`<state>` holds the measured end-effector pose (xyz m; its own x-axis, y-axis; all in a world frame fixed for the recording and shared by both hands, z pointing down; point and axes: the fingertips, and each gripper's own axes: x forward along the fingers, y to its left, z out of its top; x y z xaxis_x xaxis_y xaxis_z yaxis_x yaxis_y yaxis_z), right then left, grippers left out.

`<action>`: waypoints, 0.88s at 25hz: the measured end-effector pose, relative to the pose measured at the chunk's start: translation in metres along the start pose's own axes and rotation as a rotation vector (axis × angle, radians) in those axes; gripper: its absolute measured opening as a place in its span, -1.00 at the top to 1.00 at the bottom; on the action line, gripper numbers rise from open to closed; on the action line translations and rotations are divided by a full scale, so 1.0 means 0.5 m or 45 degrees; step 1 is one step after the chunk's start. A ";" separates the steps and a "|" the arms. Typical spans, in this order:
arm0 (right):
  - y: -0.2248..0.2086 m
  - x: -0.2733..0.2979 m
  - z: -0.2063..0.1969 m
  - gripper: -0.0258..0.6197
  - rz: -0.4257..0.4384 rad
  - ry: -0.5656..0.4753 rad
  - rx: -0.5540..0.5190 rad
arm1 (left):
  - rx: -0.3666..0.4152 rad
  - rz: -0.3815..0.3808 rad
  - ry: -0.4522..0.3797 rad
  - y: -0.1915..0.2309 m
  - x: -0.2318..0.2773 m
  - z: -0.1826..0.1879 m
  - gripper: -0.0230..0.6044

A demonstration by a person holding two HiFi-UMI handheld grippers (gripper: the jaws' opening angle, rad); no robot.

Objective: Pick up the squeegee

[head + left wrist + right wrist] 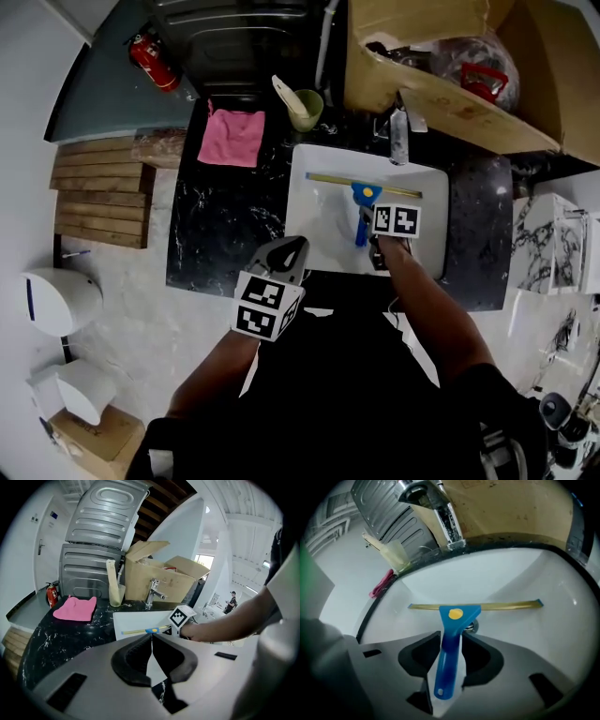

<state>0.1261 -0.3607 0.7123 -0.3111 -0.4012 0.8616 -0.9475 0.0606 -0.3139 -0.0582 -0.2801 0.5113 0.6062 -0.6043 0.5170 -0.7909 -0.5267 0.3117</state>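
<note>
The squeegee has a blue plastic handle with a round yellow spot near the head and a small hole at its end, and a long thin olive-yellow blade (blue at one tip). It lies flat in the white sink, just right of centre in the head view. The right tongs stand wide astride the handle, not pressing it. The left tongs are closed, empty.

Sink open above squeegee; faucet crowds rear.
</note>
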 end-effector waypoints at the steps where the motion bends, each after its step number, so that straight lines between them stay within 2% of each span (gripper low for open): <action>1: -0.002 0.008 -0.001 0.45 -0.001 0.007 0.009 | -0.005 0.012 0.002 0.006 -0.002 -0.002 0.87; 11: -0.009 0.072 -0.012 0.42 -0.017 0.041 0.058 | -0.052 0.099 0.003 0.033 -0.028 -0.014 0.87; 16: -0.003 0.083 -0.014 0.54 0.001 0.038 0.067 | -0.073 0.112 0.015 0.035 -0.042 -0.026 0.87; 22: 0.000 0.082 -0.009 0.57 0.045 0.029 0.089 | -0.078 0.092 0.014 0.032 -0.045 -0.027 0.87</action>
<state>0.1129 -0.3731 0.7496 -0.3462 -0.3792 0.8581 -0.9288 0.0101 -0.3703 -0.0856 -0.2668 0.5155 0.5468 -0.6328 0.5483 -0.8363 -0.4441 0.3215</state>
